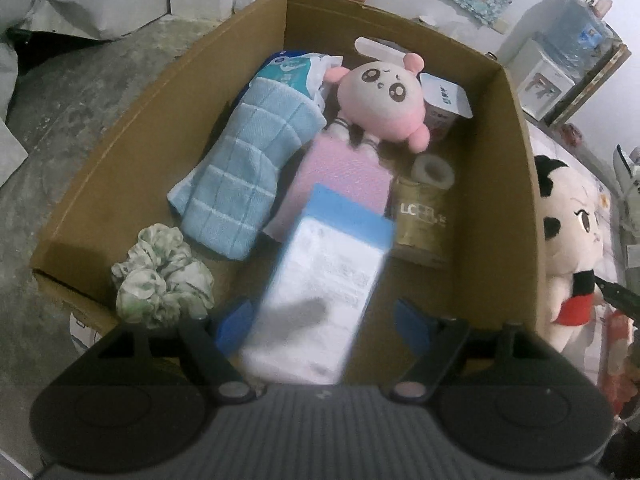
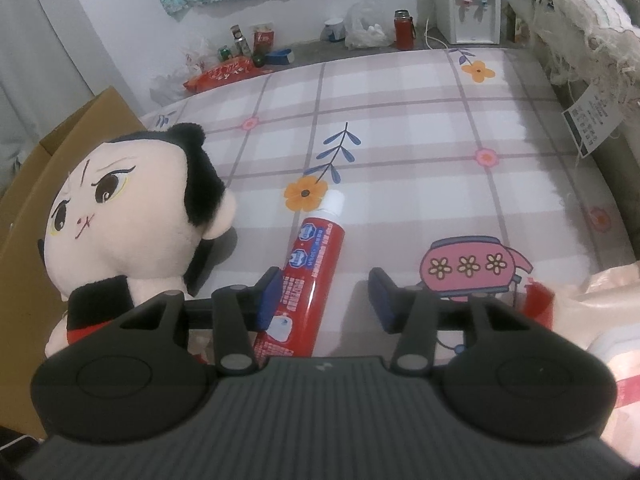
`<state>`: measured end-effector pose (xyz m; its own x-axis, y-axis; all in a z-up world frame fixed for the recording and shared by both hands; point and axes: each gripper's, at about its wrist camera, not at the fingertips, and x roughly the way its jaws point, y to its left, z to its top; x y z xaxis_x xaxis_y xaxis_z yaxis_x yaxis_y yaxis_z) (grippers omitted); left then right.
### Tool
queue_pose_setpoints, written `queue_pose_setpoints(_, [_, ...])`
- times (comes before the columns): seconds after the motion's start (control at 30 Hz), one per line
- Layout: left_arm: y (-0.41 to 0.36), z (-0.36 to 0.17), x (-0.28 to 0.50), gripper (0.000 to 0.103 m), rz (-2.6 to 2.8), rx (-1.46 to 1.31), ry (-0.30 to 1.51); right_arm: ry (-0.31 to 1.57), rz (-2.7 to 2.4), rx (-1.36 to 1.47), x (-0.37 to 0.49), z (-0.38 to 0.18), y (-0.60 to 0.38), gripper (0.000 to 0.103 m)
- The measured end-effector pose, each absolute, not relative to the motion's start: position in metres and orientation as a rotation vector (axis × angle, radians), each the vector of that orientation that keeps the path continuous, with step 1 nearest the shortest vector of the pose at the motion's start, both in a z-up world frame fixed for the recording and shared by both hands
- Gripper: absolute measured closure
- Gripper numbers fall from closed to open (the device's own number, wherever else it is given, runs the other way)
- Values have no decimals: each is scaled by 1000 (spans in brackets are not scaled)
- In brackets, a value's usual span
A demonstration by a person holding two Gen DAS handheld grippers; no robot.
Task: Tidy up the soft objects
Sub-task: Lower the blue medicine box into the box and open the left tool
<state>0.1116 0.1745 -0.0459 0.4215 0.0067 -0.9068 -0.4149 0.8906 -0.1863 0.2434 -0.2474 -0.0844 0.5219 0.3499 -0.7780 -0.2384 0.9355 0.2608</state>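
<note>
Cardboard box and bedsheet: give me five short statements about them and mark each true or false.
1. The pink plush lies inside the box. True.
2. The scrunchie sits on the bedsheet. False: it lies in the box, beside the blue towel.
3. The red tube lies on the bedsheet between the right tongs' fingers. True.
4. The black-haired doll is inside the box. False: it stands outside, next to it.
5. The left tongs are shut. False: open around a white and blue pack.
</note>
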Motion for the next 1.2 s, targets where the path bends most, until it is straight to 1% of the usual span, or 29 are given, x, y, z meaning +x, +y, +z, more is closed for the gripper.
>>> queue_pose_setpoints(0.47, [180, -40, 107, 23, 276, -423, 1068, 960, 344, 102, 242, -83, -244, 55])
queue_pose_setpoints(0.6, [183, -31, 104, 19, 288, -427, 1007, 948, 330, 73, 237, -79, -245, 56])
queue_pose_setpoints(0.77, [178, -22, 104, 17, 274, -426, 952, 945, 330, 58, 242, -77, -244, 60])
queue_pose_setpoints(0.87, [170, -21, 105, 14, 253, -409, 942, 954, 348, 66, 249, -80, -238, 61])
queue_pose_setpoints(0.9, [167, -21, 106, 14, 248, -400, 942, 959, 350, 70, 253, -81, -235, 62])
queue_pose_setpoints(1.0, [157, -22, 106, 14, 231, -375, 944, 983, 360, 85, 261, -86, -228, 68])
queue_pose_setpoints(1.2, [138, -19, 101, 13, 192, -342, 938, 1011, 334, 85, 260, -89, -223, 72])
